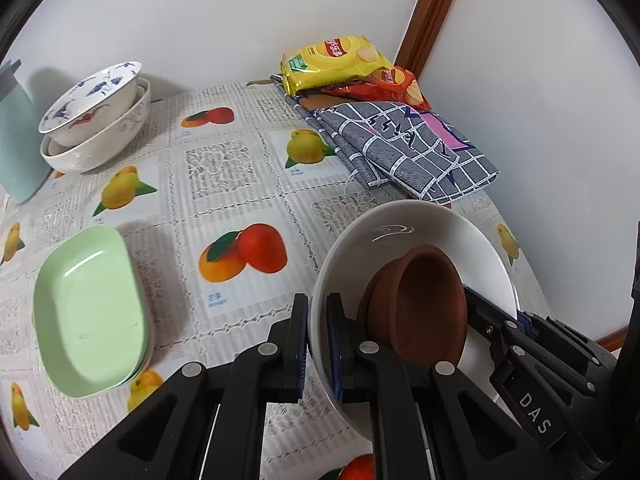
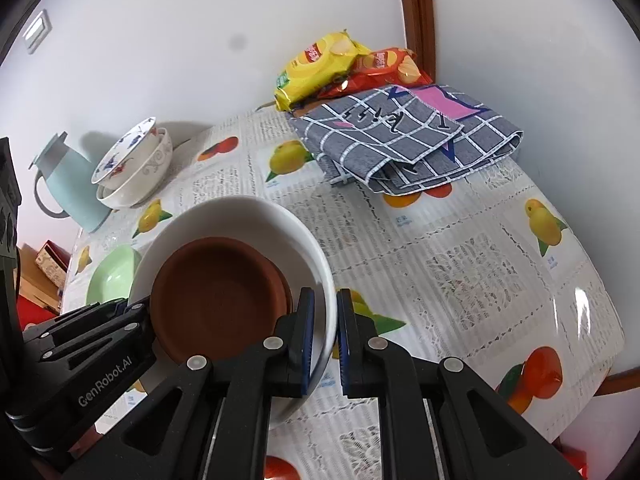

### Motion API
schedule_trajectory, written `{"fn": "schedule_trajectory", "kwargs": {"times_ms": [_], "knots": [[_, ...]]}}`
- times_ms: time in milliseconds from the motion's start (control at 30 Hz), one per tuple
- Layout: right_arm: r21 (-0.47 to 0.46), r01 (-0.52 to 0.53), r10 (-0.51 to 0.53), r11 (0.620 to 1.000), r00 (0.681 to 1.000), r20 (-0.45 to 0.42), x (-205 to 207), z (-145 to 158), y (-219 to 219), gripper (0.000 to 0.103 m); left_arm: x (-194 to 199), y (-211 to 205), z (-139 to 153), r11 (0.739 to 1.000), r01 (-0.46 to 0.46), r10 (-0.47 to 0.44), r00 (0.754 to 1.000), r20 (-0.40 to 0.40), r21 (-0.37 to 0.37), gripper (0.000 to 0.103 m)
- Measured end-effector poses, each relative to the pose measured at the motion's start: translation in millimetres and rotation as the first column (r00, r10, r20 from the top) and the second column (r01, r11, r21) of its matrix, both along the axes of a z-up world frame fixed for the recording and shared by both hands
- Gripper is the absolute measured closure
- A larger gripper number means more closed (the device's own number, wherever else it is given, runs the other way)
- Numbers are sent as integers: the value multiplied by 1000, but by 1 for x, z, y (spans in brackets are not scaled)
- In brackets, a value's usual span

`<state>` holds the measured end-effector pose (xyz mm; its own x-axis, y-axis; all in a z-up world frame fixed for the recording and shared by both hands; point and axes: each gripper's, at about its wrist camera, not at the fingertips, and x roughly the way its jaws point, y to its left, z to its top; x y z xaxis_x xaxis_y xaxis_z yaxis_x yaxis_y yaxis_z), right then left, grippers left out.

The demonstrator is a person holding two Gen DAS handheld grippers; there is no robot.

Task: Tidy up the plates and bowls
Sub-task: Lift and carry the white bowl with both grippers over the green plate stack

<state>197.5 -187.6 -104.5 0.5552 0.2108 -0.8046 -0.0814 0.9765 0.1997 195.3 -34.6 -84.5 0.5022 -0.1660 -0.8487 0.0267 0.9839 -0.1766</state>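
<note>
A white bowl (image 1: pixel 404 232) (image 2: pixel 248 216) holds two nested brown dishes (image 1: pixel 424 300) (image 2: pixel 216 292). My left gripper (image 1: pixel 318 344) is shut on the bowl's left rim. My right gripper (image 2: pixel 325 340) is shut on its right rim; it also shows in the left wrist view (image 1: pixel 520 344). The bowl hangs a little above the table between them. Stacked green dishes (image 1: pixel 92 312) (image 2: pixel 112 276) lie to the left. A blue-patterned bowl (image 1: pixel 92 100) (image 2: pixel 124 152) sits tilted inside a larger white bowl (image 1: pixel 104 144) (image 2: pixel 140 184) at the far left by the wall.
A folded grey checked cloth (image 1: pixel 408 148) (image 2: pixel 408 136) and two crisp bags (image 1: pixel 340 60) (image 2: pixel 344 64) lie at the far right corner. A pale blue jug (image 2: pixel 68 184) stands at the far left. The fruit-print tablecloth (image 1: pixel 224 168) covers the table, whose right edge (image 2: pixel 600 320) is close.
</note>
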Motion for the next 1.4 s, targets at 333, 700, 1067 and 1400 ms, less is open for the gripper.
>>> {"fn": "schedule_trajectory", "kwargs": {"times_ms": [333,700,1067,1400], "knots": [[-9,-21,22,1000,1000,19,-17,14,19,92,-21,16,13,1000,-25,25,999,20,-4,93],[-2,-37,37,999,999,33,-27,21,40,92,-31,38,19,999,-44,45,999,26,-2,93],[11,-68,68,998,997,44,-27,24,68,92,-33,68,23,997,-75,75,997,32,-4,93],[8,-90,90,996,996,24,-24,15,91,92,-32,92,11,995,-99,99,995,8,-11,93]]}}
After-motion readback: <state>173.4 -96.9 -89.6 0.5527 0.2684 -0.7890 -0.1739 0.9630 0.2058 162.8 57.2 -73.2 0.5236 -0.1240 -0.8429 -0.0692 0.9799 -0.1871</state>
